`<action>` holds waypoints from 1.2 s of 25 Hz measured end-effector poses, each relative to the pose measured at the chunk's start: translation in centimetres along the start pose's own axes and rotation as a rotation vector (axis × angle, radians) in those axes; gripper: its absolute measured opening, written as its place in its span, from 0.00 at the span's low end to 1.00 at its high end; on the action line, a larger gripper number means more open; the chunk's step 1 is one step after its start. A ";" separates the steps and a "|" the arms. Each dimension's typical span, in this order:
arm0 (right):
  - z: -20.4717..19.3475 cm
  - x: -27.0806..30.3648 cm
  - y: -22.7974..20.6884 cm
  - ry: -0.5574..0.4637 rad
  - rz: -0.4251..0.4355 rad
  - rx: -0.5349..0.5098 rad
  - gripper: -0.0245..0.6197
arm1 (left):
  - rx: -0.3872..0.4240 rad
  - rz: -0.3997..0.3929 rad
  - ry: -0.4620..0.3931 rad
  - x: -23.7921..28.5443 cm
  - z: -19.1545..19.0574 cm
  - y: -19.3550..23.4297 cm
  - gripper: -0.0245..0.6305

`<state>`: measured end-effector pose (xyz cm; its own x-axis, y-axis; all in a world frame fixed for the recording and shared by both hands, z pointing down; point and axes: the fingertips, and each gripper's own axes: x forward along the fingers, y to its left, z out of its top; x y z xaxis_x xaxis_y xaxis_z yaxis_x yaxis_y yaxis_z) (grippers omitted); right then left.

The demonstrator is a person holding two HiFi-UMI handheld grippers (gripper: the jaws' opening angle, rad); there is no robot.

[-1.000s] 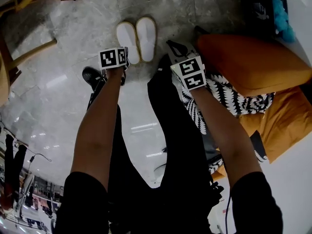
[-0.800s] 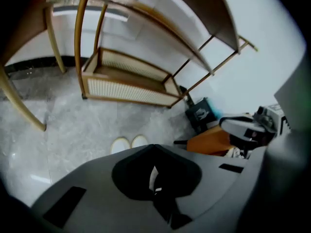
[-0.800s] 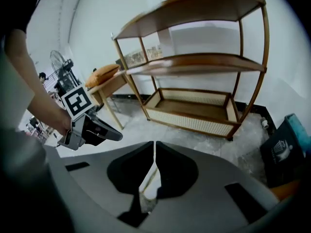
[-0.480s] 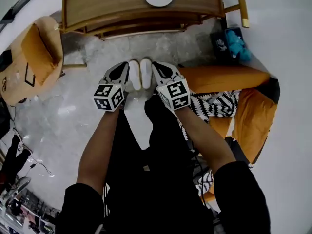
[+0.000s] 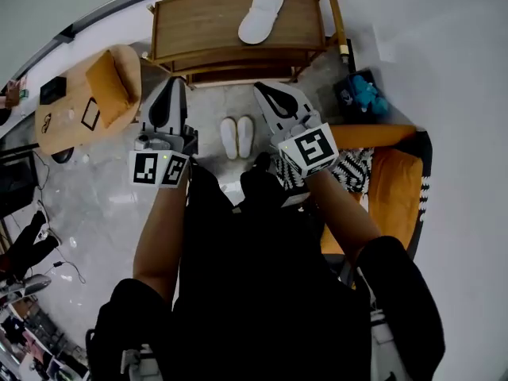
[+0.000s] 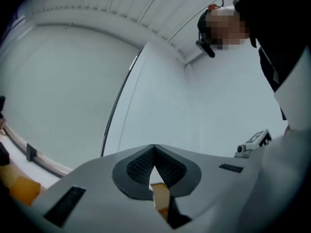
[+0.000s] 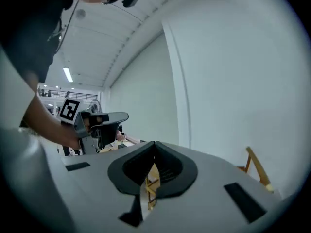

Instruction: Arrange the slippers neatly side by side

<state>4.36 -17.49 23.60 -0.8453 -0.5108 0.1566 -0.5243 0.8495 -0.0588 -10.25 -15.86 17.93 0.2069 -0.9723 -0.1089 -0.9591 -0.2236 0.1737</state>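
Two white slippers (image 5: 236, 137) lie side by side on the grey floor, toes pointing away, in front of a wooden bench. A third white slipper (image 5: 262, 13) lies on the bench top. My left gripper (image 5: 175, 82) is held up to the left of the pair, well above it, shut and empty. My right gripper (image 5: 261, 88) is held up to the right of the pair, also shut with nothing in it. In the left gripper view the shut tips (image 6: 154, 146) face a bare wall and ceiling. In the right gripper view the shut tips (image 7: 154, 143) point at a wall, with the left gripper (image 7: 99, 122) beside them.
The wooden bench (image 5: 198, 26) stands against the wall. A round chair with an orange cushion (image 5: 107, 86) is at the left. Orange cushions (image 5: 397, 181), a black-and-white patterned cloth (image 5: 353, 161) and a blue item (image 5: 363, 92) lie at the right.
The view has pulled up and back, so the slippers look smaller. Both grippers have lifted away from the pair and spread apart. The slippers have not moved.
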 end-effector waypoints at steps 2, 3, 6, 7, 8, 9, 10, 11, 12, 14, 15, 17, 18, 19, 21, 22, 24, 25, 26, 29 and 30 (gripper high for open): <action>2.6 -1.4 0.4 -0.066 0.022 -0.051 0.09 | 0.051 -0.017 -0.066 -1.0 4.2 -1.2 0.06; 3.5 -2.1 0.5 -0.091 0.023 -0.056 0.09 | 0.077 -0.029 -0.083 -1.5 5.7 -1.9 0.06; 5.6 -4.4 0.9 -0.146 0.006 -0.045 0.09 | 0.154 -0.058 -0.095 -3.4 8.1 -4.1 0.06; 6.1 -5.1 1.2 -0.157 0.000 -0.036 0.09 | 0.168 -0.060 -0.089 -4.2 8.2 -4.6 0.06; 6.4 -5.7 1.6 -0.165 -0.008 -0.028 0.09 | 0.171 -0.059 -0.081 -5.1 8.2 -4.9 0.06; 6.7 -6.3 2.0 -0.171 -0.018 -0.023 0.09 | 0.165 -0.056 -0.072 -5.9 8.0 -5.1 0.06; 6.9 -6.8 2.4 -0.175 -0.029 -0.021 0.09 | 0.156 -0.055 -0.062 -6.7 7.8 -5.3 0.06; 7.2 -7.4 2.8 -0.182 -0.040 -0.020 0.09 | 0.147 -0.058 -0.051 -7.5 7.6 -5.5 0.06; 7.6 -8.0 3.3 -0.191 -0.050 -0.021 0.09 | 0.141 -0.067 -0.037 -8.3 7.4 -5.7 0.06; 8.3 -9.5 4.4 -0.211 -0.066 -0.030 0.09 | 0.129 -0.098 -0.006 -9.7 6.8 -6.1 0.06; 8.6 -10.3 4.9 -0.221 -0.075 -0.036 0.09 | 0.118 -0.119 0.005 -10.4 6.5 -6.4 0.06; 9.0 -11.9 6.1 -0.239 -0.103 -0.038 0.09 | 0.099 -0.159 0.011 -11.8 6.2 -6.8 0.06; 9.1 -12.8 7.0 -0.245 -0.119 -0.034 0.09 | 0.095 -0.171 0.010 -12.7 6.2 -7.1 0.06; 8.9 -13.9 8.0 -0.248 -0.134 -0.030 0.09 | 0.094 -0.178 0.008 -13.9 6.1 -7.5 0.06; 8.2 -16.2 10.5 -0.244 -0.156 -0.024 0.09 | 0.092 -0.181 0.007 -16.9 5.9 -8.4 0.06; 7.7 -17.3 11.8 -0.239 -0.164 -0.020 0.09 | 0.089 -0.180 0.009 -18.5 5.8 -8.9 0.06; 6.6 -19.4 14.7 -0.225 -0.171 -0.016 0.09 | 0.077 -0.178 0.015 -22.1 5.6 -9.6 0.06; 6.0 -20.3 16.2 -0.218 -0.172 -0.012 0.09 | 0.068 -0.176 0.016 -24.0 5.5 -9.9 0.06; 5.4 -21.2 17.7 -0.210 -0.175 -0.001 0.09 | 0.056 -0.171 0.016 -25.9 5.4 -10.1 0.06; 3.9 -23.7 22.4 -0.183 -0.174 0.050 0.09 | 0.011 -0.137 0.018 -31.5 5.3 -10.4 0.06; 3.5 -24.6 23.9 -0.171 -0.169 0.055 0.09 | -0.001 -0.126 0.018 -33.3 5.3 -10.7 0.06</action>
<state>12.27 14.87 14.94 -0.7478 -0.6640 -0.0001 -0.6606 0.7440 -0.1007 -7.95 19.28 14.51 0.3289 -0.9377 -0.1124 -0.9251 -0.3438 0.1611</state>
